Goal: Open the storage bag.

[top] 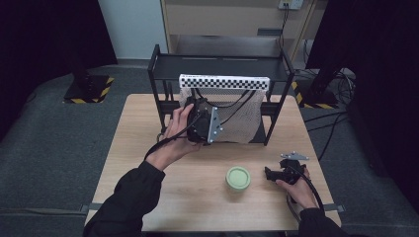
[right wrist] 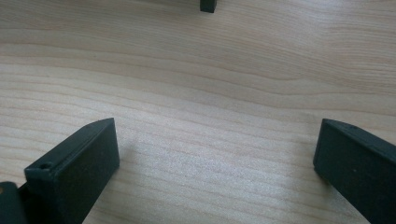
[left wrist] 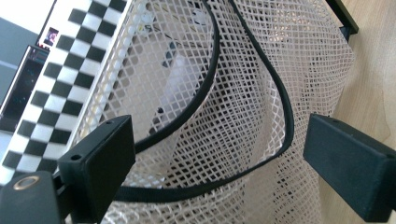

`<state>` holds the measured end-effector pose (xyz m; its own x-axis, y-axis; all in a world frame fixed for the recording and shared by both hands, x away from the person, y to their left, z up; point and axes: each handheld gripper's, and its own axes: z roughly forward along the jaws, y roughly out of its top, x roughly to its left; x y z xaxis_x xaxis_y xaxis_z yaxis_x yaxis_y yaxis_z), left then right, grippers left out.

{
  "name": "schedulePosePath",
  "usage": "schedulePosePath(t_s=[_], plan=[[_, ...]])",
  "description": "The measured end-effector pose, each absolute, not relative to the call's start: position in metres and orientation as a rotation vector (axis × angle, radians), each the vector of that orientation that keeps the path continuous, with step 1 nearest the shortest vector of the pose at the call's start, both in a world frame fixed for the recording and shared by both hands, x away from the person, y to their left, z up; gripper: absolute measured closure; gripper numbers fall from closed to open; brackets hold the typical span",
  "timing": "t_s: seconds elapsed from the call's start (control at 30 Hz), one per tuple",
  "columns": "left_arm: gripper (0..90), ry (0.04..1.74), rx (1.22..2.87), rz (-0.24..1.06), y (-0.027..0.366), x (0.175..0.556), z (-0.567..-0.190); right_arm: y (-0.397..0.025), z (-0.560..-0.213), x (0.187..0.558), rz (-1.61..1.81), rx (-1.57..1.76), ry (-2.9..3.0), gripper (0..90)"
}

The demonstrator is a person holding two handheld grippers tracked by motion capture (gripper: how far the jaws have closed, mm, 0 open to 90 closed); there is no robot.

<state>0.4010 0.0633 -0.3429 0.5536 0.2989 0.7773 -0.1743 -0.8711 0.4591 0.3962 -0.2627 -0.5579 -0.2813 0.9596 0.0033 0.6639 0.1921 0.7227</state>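
The left gripper, jaws wide apart, is at the white mesh bag hanging on the black metal rack near the tabletop's far edge, gripping nothing. The right gripper is wide open and empty near the right edge.

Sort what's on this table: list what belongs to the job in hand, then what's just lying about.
In the job:
- mesh bag hanging on the black rack
- left gripper, open at the bag's black strap

Lying about:
- green round container on the table
- right gripper, open over bare wood
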Motion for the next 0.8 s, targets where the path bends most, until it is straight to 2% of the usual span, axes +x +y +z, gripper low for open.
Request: schedulePosePath(t_s=[0.8], plan=[[10.9,0.006,2.358,1.298,0.04,0.416,-0.348,-0.263,-0.558,0.396,0.866,1.514,2.019,0.6]])
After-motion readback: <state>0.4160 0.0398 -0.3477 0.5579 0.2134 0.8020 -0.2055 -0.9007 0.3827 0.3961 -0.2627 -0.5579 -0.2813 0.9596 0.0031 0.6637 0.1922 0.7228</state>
